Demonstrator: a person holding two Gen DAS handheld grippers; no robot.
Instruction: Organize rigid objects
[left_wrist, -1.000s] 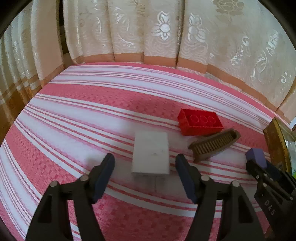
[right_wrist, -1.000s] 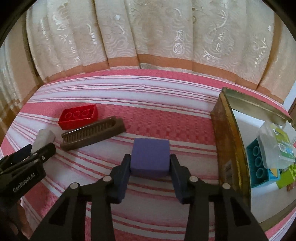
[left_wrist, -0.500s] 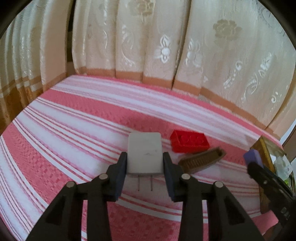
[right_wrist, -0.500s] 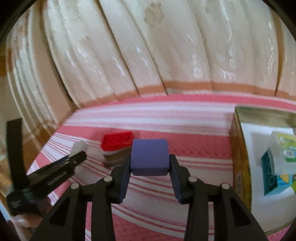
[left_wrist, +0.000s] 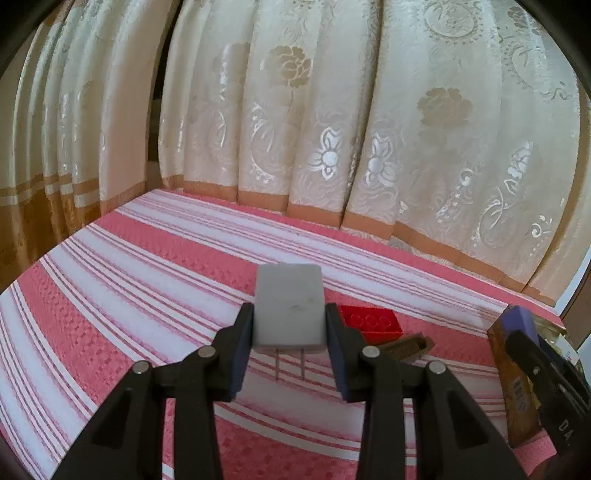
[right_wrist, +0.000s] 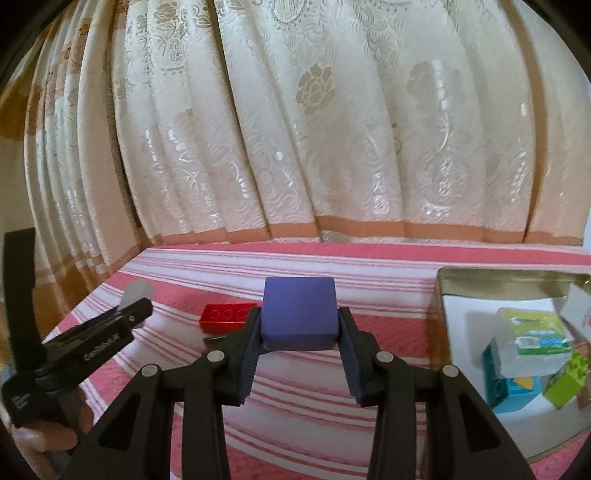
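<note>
Black plastic arms fill the foreground of both wrist views. In the left wrist view, the left gripper (left_wrist: 289, 325) is clamped on a white plug adapter (left_wrist: 289, 306), which is held above the striped pink-and-white cloth (left_wrist: 147, 295); two metal prongs are seen below the adapter's near edge. Just beyond, a red building brick (left_wrist: 371, 320) lies on the cloth, and beside it a brown comb (left_wrist: 404, 348) is largely hidden behind the right-hand finger. At the right edge, the right gripper is cut off by the frame.

In the right wrist view, the right gripper (right_wrist: 298, 325) is closed on a purple block (right_wrist: 298, 314), held clear of the cloth. Behind it, the red brick (right_wrist: 225, 316) is partly covered by the left finger, and only a sliver of the comb is visible. To the right, a metal tin (right_wrist: 439, 332) is cut off by the frame; inside it a teal brick (right_wrist: 511, 393), a lime-green brick (right_wrist: 567, 380) and a clear packet (right_wrist: 532, 343) are piled, their shapes hard to separate. Cream floral curtains (right_wrist: 332, 147) hang at the far edge.
</note>
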